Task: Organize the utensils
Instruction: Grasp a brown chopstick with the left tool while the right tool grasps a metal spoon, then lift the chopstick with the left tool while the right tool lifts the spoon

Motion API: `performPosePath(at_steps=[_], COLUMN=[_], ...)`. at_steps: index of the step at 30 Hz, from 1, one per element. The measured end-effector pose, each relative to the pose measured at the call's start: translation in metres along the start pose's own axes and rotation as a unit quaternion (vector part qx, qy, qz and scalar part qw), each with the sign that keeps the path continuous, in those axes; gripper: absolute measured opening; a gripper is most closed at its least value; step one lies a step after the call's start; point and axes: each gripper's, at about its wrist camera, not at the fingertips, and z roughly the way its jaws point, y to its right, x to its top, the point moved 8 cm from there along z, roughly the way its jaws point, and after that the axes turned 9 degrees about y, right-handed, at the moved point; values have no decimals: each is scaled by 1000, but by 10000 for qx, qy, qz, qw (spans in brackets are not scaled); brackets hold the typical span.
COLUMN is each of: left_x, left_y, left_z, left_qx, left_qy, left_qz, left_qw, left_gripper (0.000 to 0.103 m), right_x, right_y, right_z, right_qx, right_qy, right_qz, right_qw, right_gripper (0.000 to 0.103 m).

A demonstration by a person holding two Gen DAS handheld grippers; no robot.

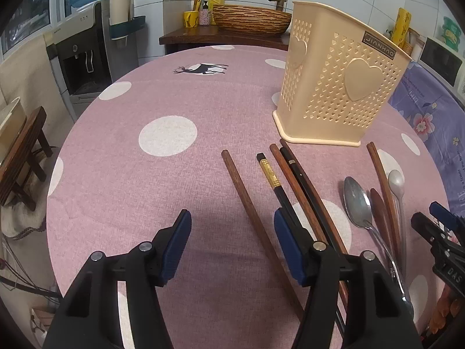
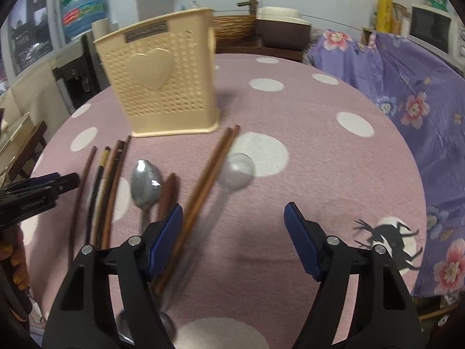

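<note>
A cream perforated utensil holder [image 1: 337, 87] with heart shapes stands upright on the pink dotted tablecloth [image 1: 162, 110]; it also shows in the right wrist view [image 2: 162, 84]. In front of it lie several chopsticks [image 1: 293, 174], a brown pair [image 2: 209, 171], a metal spoon [image 1: 356, 200], a dark wooden spoon [image 2: 168, 192] and a clear plastic spoon [image 2: 237, 168]. My left gripper [image 1: 232, 247] is open above one brown chopstick [image 1: 247, 203]. My right gripper [image 2: 234, 238] is open and empty, over the clear spoon's handle.
A purple floral cloth [image 2: 407, 93] covers something to the right of the table. A water dispenser [image 1: 81, 58] stands at far left, a wooden stool [image 1: 20, 157] beside it. A woven basket [image 1: 250, 19] sits on a cabinet behind the table.
</note>
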Motion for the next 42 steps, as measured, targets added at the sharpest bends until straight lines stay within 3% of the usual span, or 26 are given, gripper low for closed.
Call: performPosePath(at_steps=[3,8,10,14,18,26,30,38,42], left_x=[2,2,3,6,10,15,14,13,12], left_y=[1,-1,-3,-2,-4,-10,-10,-8,-6], left_z=[4,15,17,21,26,31,31,30,31], left_qx=[-8,45,81,78,124,69,74,48,97], left_qy=[-31,-142,-127,-149,-172,-229,-222,-240,-245], left_qz=[14,40,37,71,108,-20,-21,-28,11], left_qw=[10000,9999,9999,9998,9997,9997,9997,9997,9997], left_gripper=[55,48,47,46,37,29,29,29,29], right_x=[7,15,19,22,22,22,14,12,14], right_y=[-20,-12,-16,-50,-75,-95,-101,-102,-100], right_z=[1,6,6,13,30,58,69,71,71], right_qx=[231,37,141,909,1502,1471,1448,1374,1343], right_qy=[42,48,88,25,-292,-681,-922,-1027,-1032], right_qz=[-299,-155,-226,-770,-1007,-1513,-1604,-1551,-1514], right_qw=[9993,9999,9996,9929,9831,9751,9720,9729,9739], right_gripper=[71,71,70,70,70,60,49,46,38])
